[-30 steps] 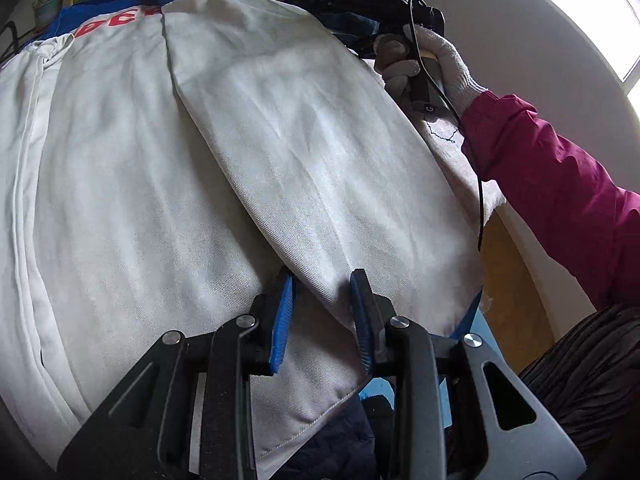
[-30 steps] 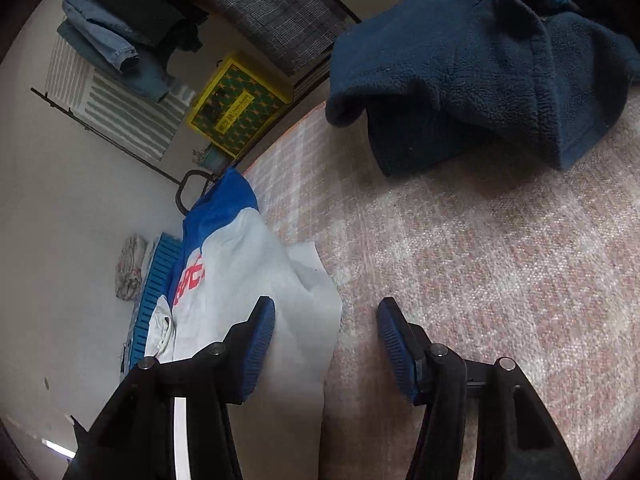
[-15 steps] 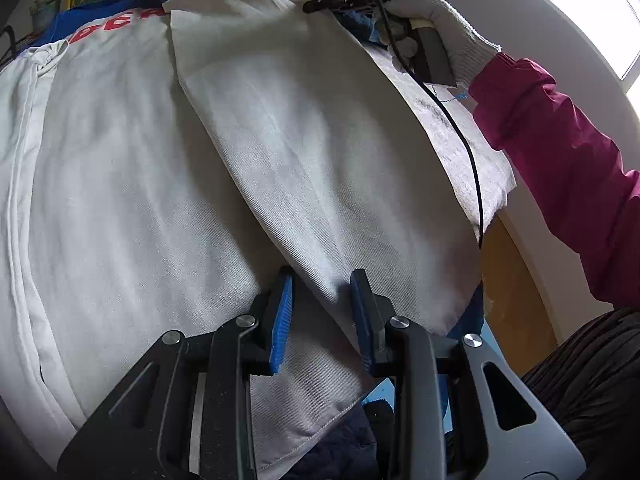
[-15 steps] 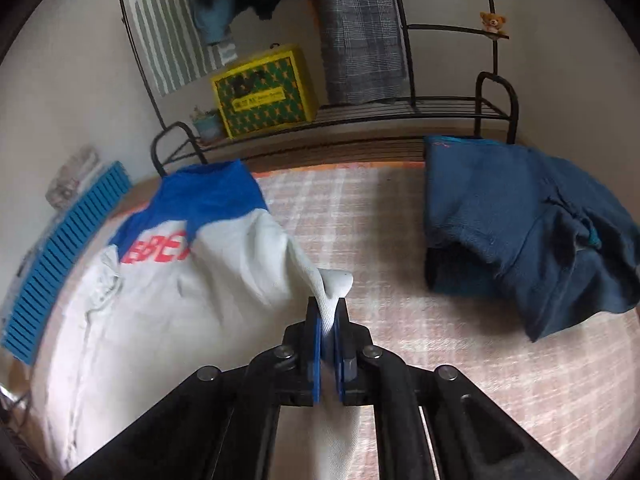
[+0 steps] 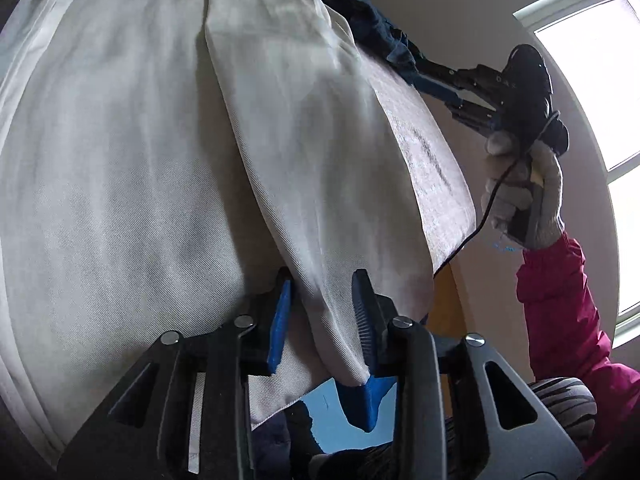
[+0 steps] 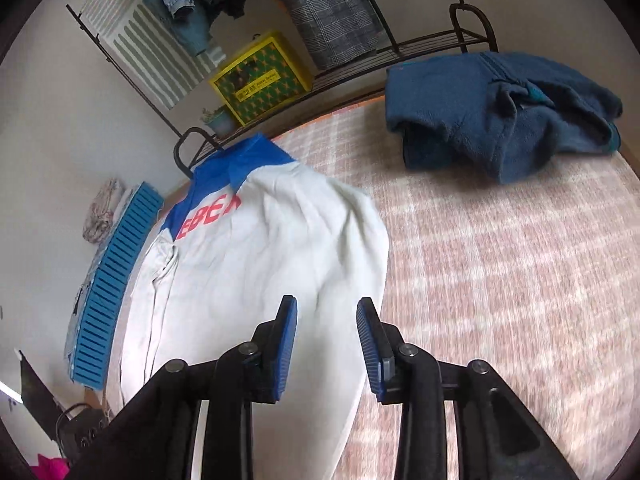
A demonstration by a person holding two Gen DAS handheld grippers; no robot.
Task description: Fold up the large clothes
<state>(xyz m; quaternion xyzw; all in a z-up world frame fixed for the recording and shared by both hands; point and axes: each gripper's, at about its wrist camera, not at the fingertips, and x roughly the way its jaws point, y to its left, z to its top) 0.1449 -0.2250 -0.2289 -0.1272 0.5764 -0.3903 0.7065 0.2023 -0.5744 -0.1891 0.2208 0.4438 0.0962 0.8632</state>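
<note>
The jaws of the left gripper (image 5: 322, 300) stand apart with a folded flap of the white jacket (image 6: 256, 264) lying between the blue pads (image 5: 279, 326); the cloth fills much of the gap, yet the pads do not press it from both sides. The jaws of the right gripper (image 6: 327, 336) are also apart and hold nothing, hovering over the jacket's near edge.

The white jacket lies spread flat on the pink checked bedcover (image 6: 500, 280), its blue collar and red lettering at the end far from the right gripper. One sleeve side is folded over the body, making a long crease that runs away from the left gripper. Beyond the jacket, on the same bedcover and well apart from it, a dark blue fleece (image 6: 508, 112) sits in a loose heap. Behind the jacket's collar stands a black metal rack (image 6: 400, 46) carrying a yellow box (image 6: 260, 76) and hanging clothes. A blue slatted crate (image 6: 112, 284) lies beside the jacket, off the bedcover's edge.

In the left wrist view, the gloved right hand (image 5: 524, 196) grips the other tool's handle, up beside the jacket's folded edge.
</note>
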